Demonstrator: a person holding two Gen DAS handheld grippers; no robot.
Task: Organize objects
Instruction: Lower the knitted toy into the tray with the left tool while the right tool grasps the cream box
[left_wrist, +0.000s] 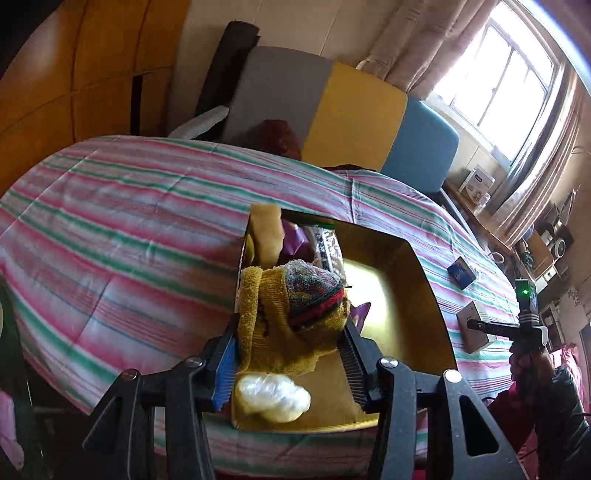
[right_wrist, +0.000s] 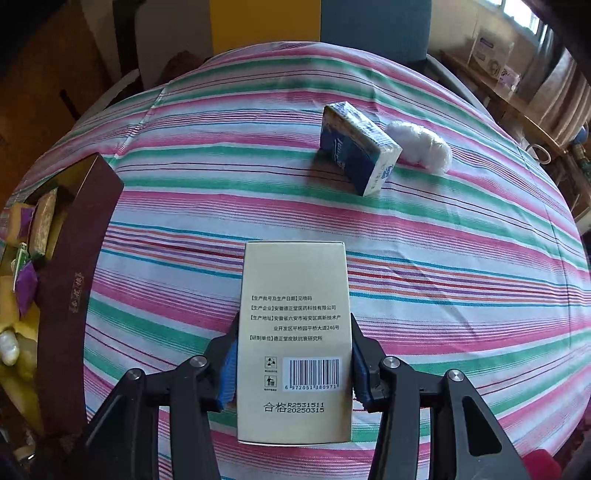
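Observation:
My left gripper (left_wrist: 290, 332) is shut on a yellow knitted cloth (left_wrist: 273, 325) with a striped patterned part, held over the open cardboard box (left_wrist: 424, 295) on the striped bed. A white plastic bundle (left_wrist: 273, 397) lies in the box below it. My right gripper (right_wrist: 293, 339) is shut on a beige carton (right_wrist: 293, 332) with a barcode, held above the bedspread. It also shows in the left wrist view (left_wrist: 476, 325). A blue tissue pack (right_wrist: 356, 147) and a white wad (right_wrist: 421, 146) lie farther on the bed.
The box's dark red side (right_wrist: 74, 280) stands at the left of the right wrist view, with snack packets (right_wrist: 42, 221) inside. The striped bedspread (right_wrist: 258, 184) covers the bed. A grey, yellow and blue headboard (left_wrist: 354, 110) is behind. A cluttered shelf (left_wrist: 480, 188) runs by the window.

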